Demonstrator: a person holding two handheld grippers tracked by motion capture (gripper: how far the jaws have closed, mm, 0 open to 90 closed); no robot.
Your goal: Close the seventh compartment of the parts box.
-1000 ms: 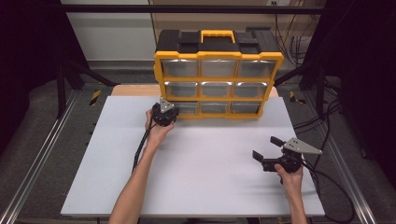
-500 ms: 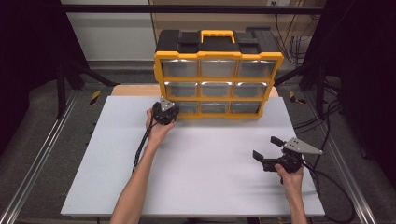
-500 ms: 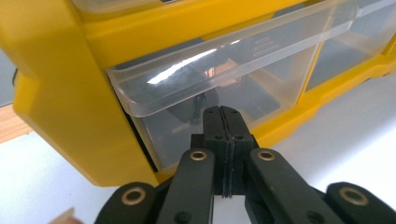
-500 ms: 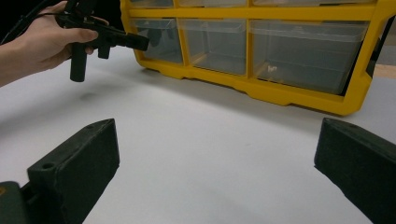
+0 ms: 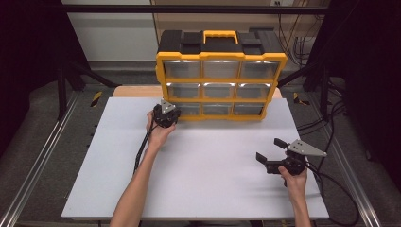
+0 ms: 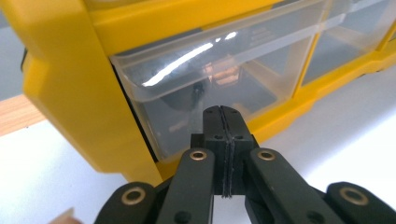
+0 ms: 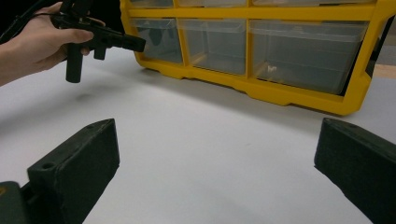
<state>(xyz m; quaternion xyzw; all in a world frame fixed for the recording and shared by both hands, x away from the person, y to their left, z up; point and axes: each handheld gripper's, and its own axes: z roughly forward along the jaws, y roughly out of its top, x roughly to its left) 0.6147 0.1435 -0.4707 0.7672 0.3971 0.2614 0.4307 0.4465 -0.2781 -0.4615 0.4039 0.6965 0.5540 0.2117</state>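
White tabletop (image 5: 198,179) lies before you, with the yellow drawer organizer (image 5: 220,75) standing at its far edge. Your left gripper (image 6: 223,122), jaws pressed together, meets the bottom-left clear drawer (image 6: 205,88). Your right gripper (image 5: 270,152) rests near right, spread wide.

**What the views leave unclear**

In the left gripper view, the organizer (image 6: 65,84) runs off the top and right edges, and glare on the clear drawer (image 6: 210,79) blurs whatever lies inside. The left gripper (image 6: 223,122) covers the drawer's lower front, so contact cannot be told. In the right gripper view, the right gripper (image 7: 215,154) is cut by the bottom edge.
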